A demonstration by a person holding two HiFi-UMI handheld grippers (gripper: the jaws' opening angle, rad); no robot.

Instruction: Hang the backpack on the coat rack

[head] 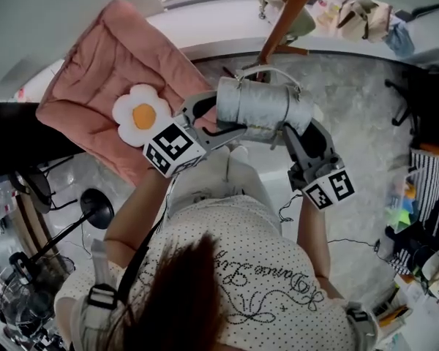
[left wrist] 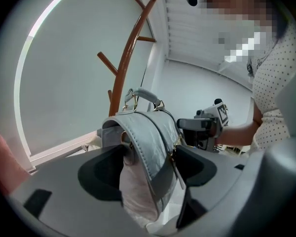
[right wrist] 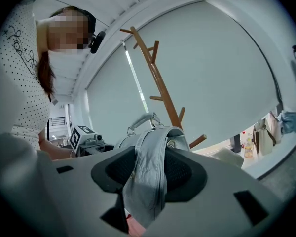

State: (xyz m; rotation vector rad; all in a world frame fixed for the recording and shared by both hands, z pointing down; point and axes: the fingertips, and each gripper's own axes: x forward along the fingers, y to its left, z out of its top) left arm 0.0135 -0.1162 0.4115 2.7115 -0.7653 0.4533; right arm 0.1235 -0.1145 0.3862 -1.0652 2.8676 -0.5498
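Observation:
A light grey quilted backpack [head: 263,108] hangs in the air between my two grippers, in front of the person's chest. My left gripper [head: 219,119] is shut on its left end, and in the left gripper view the bag [left wrist: 147,132] fills the gap between the jaws. My right gripper [head: 293,134] is shut on the right end, where a grey fold of the backpack [right wrist: 150,167] is pinched between the pads. The bag's top handle [left wrist: 145,94] stands upright. Just beyond the bag rises the brown wooden coat rack [head: 285,20], its bare pegs [left wrist: 108,63] above the handle.
A pink cushion [head: 95,79] with a flower-shaped pillow [head: 141,114] lies on the left. A black lamp [head: 95,207] stands at the lower left. Bags and bottles [head: 355,13] sit on the window ledge, and shelves of clutter [head: 424,196] line the right.

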